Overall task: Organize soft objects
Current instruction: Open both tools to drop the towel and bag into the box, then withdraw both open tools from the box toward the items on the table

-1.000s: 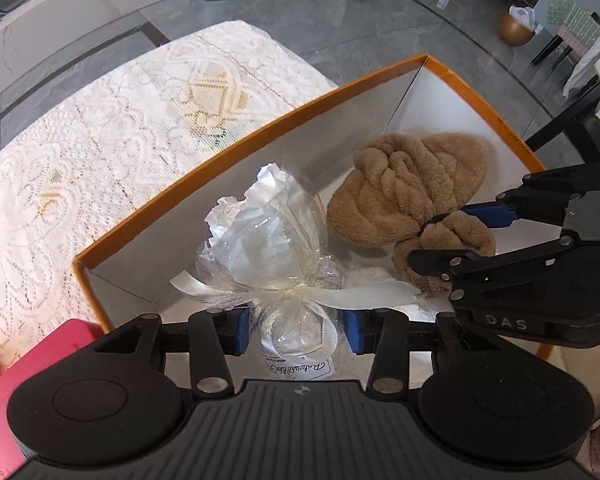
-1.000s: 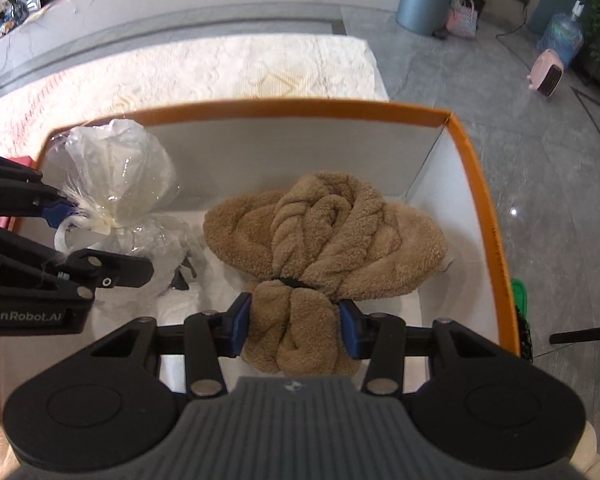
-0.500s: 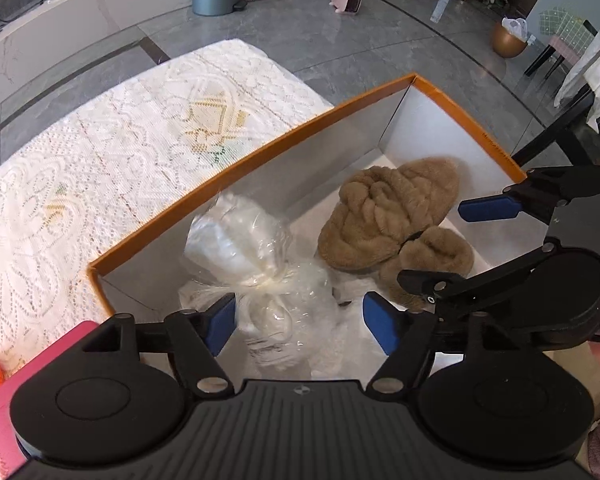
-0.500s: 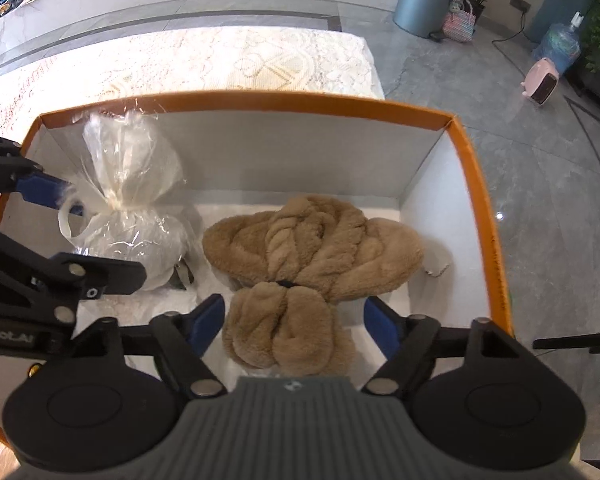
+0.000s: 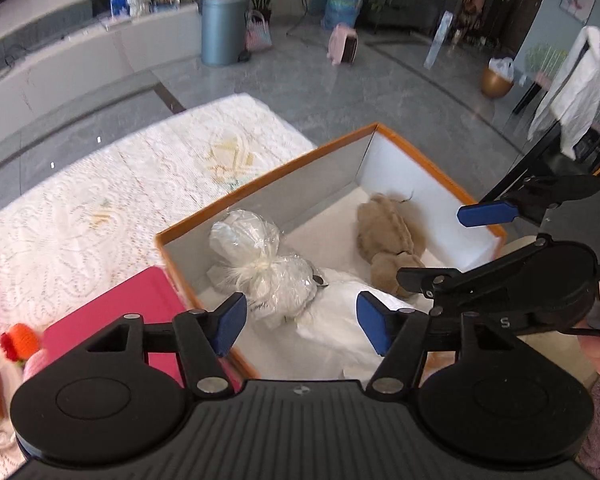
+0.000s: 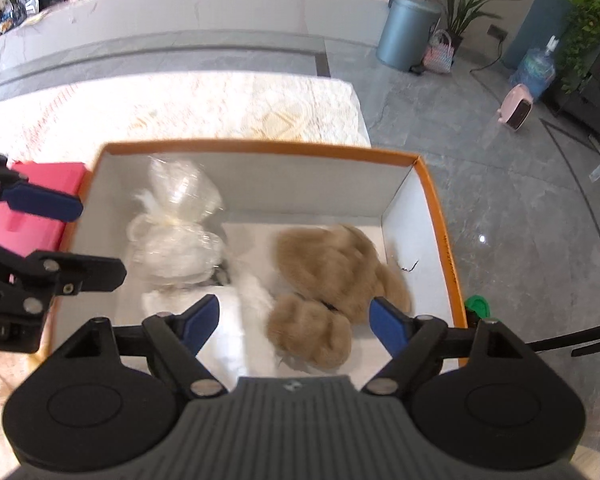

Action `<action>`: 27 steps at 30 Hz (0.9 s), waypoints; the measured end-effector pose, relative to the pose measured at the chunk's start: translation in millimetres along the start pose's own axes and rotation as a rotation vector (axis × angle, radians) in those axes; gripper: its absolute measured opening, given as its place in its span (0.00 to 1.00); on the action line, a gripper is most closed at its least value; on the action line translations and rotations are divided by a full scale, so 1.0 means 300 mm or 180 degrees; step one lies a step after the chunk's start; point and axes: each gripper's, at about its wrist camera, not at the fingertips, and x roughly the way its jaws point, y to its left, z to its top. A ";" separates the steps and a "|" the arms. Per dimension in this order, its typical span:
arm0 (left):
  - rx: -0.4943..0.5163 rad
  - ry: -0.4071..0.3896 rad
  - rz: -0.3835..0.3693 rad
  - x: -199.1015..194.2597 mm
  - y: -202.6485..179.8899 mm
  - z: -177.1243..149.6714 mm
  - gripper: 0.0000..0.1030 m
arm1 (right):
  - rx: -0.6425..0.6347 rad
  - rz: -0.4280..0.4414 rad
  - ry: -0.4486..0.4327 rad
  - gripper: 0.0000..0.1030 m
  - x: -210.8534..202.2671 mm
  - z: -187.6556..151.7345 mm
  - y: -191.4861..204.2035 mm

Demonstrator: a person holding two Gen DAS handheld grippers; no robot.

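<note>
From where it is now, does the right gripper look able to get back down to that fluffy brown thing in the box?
Probably yes. The right gripper is open above the brown plush, and the orange box has no lid in the way.

The brown toy (image 6: 328,268) is fuzzy plush; the bundle (image 5: 260,264) is wrapped in glossy crinkled plastic film; the box (image 6: 260,148) looks like matt white card with orange edges; a lace cloth (image 5: 120,200) covers the desk

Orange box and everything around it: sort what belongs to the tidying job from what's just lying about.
Job:
- orange-rimmed box
- brown plush toy
- cellophane-wrapped white bundle
- left gripper, open
- right gripper, open

Lying about:
- pink box
- lace tablecloth
- grey bin
- pink heater
</note>
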 end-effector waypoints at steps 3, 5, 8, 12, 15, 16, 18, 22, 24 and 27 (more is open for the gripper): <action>-0.0007 -0.0225 0.0048 -0.096 0.003 -0.066 0.72 | 0.0028 0.0009 -0.0191 0.79 -0.077 -0.033 0.050; -0.0024 -0.0395 0.0088 -0.164 0.008 -0.117 0.72 | 0.0044 0.0044 -0.0323 0.79 -0.126 -0.059 0.086; -0.0086 -0.0592 0.0156 -0.248 0.020 -0.197 0.72 | 0.0084 0.0122 -0.0509 0.79 -0.196 -0.106 0.155; -0.0353 -0.0815 0.0275 -0.360 0.068 -0.315 0.71 | 0.0180 0.0271 -0.0743 0.79 -0.260 -0.178 0.257; -0.0619 -0.0926 0.0436 -0.423 0.126 -0.409 0.69 | 0.0264 0.0439 -0.0870 0.79 -0.297 -0.232 0.336; -0.0694 -0.0953 0.0518 -0.439 0.145 -0.439 0.69 | 0.0280 0.0481 -0.0902 0.79 -0.305 -0.247 0.364; -0.0832 -0.0988 0.0658 -0.465 0.181 -0.496 0.69 | 0.0280 0.0538 -0.0987 0.79 -0.316 -0.279 0.422; -0.1058 -0.0985 0.0875 -0.505 0.240 -0.607 0.68 | 0.0239 0.0604 -0.1088 0.79 -0.323 -0.348 0.544; -0.1124 -0.0955 0.0975 -0.508 0.258 -0.661 0.67 | 0.0180 0.0596 -0.1105 0.79 -0.315 -0.379 0.596; -0.1224 -0.0886 0.1030 -0.493 0.274 -0.721 0.64 | 0.0131 0.0554 -0.1066 0.79 -0.290 -0.420 0.666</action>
